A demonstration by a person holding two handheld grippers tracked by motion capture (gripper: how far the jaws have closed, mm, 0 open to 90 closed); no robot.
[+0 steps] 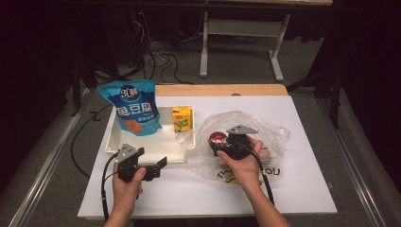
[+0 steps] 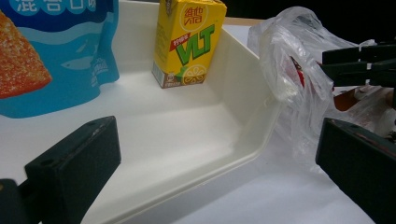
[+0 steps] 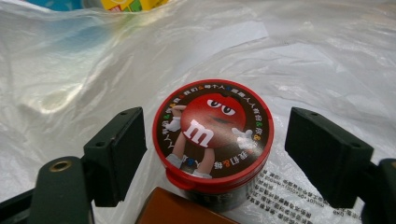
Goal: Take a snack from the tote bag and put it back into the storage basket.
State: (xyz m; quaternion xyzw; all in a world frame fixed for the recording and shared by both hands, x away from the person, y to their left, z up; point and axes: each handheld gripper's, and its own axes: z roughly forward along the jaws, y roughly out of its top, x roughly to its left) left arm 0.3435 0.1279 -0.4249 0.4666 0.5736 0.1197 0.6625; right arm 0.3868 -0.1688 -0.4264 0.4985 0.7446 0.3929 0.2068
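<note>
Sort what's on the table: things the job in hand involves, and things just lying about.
In hand:
- M&M's tub, between the open fingers of the right gripper
- clear plastic bag it sits in
- white tray, which the open left gripper faces

Lying about:
- blue snack pouch
- yellow VLT carton

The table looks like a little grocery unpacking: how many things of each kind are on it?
Snack pouches: 1, the blue pouch
Drink cartons: 1, the yellow carton
Candy tubs: 1, the red-lidded tub
Trays: 1, the white tray
Plastic bags: 1, the clear bag
Total: 5; anything more inside the bag is too hidden to count.
</note>
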